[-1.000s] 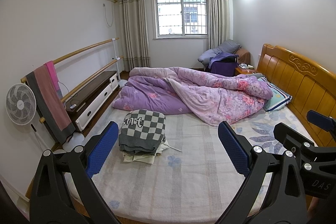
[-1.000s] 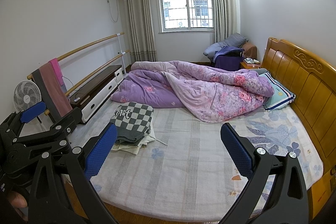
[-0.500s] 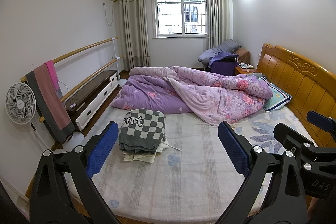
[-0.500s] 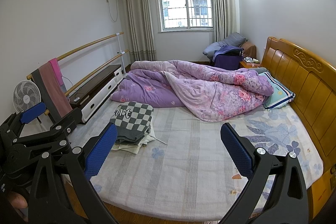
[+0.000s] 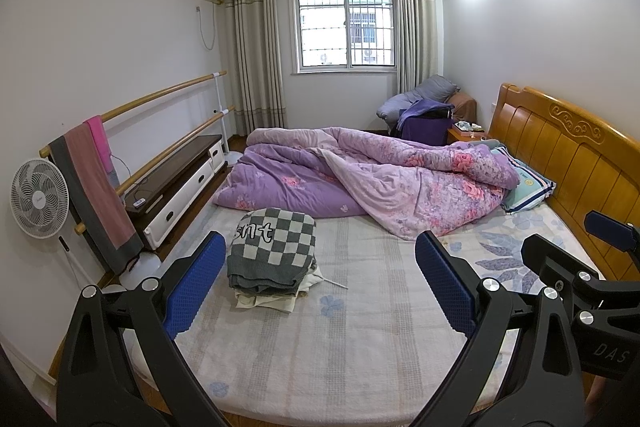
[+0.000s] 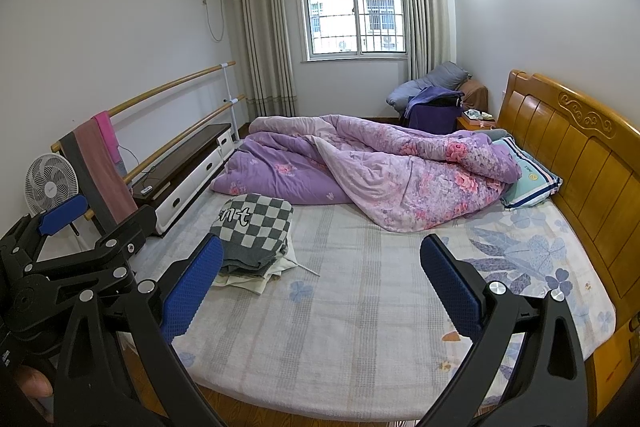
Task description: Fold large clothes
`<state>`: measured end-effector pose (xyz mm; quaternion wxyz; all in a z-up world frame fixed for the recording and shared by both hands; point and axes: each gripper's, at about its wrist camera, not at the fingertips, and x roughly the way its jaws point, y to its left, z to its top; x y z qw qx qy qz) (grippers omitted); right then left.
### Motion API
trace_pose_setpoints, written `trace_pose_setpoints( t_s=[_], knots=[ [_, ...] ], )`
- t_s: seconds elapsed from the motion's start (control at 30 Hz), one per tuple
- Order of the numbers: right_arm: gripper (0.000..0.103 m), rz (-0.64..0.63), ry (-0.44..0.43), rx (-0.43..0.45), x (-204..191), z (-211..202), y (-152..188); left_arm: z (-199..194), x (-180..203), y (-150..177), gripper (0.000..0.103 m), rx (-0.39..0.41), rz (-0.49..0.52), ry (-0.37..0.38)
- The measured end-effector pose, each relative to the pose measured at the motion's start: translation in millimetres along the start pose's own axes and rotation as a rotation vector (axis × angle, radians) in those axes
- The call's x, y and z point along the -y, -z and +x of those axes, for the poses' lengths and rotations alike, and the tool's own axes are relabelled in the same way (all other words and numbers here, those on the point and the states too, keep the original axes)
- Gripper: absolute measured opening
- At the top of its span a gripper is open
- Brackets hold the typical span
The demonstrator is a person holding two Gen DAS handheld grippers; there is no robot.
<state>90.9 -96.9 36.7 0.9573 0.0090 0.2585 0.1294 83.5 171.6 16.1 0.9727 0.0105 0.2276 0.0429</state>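
Note:
A grey-and-white checked garment (image 5: 272, 247) (image 6: 252, 227) lies folded on top of a small pile of pale clothes (image 5: 268, 297) on the left side of the bed (image 5: 360, 327) (image 6: 360, 327). My left gripper (image 5: 316, 283) is held above the bed's near edge, open and empty, with the pile just right of its left finger. My right gripper (image 6: 320, 285) is open and empty too, a little to the right of the left one. The right gripper shows at the right edge of the left wrist view, and the left gripper at the left edge of the right wrist view.
A crumpled purple floral quilt (image 5: 380, 183) fills the far half of the bed, and a pillow (image 5: 528, 187) lies by the wooden headboard (image 5: 580, 155). Left of the bed stand a low cabinet (image 5: 176, 187), rails with a hanging towel (image 5: 96, 187) and a fan (image 5: 38, 203).

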Motion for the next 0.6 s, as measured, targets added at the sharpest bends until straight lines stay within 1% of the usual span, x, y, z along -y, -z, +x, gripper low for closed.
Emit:
trace_pose_setpoints(
  t_s=[0.33,0.5,0.6],
  knots=[
    [0.095,0.002,0.001,-0.003,1.8,-1.0,1.3,1.1,-3.8,0.3,0.096,0.003,0.008,0.0],
    [0.095,0.027,0.001,-0.025,5.1,-4.6,7.6,2.7,-10.5,2.0,0.096,0.0,0.023,-0.01],
    [0.095,0.046,0.018,-0.042,6.2,-4.4,11.6,6.5,-12.0,4.6,0.096,-0.019,0.037,0.018]
  ],
)
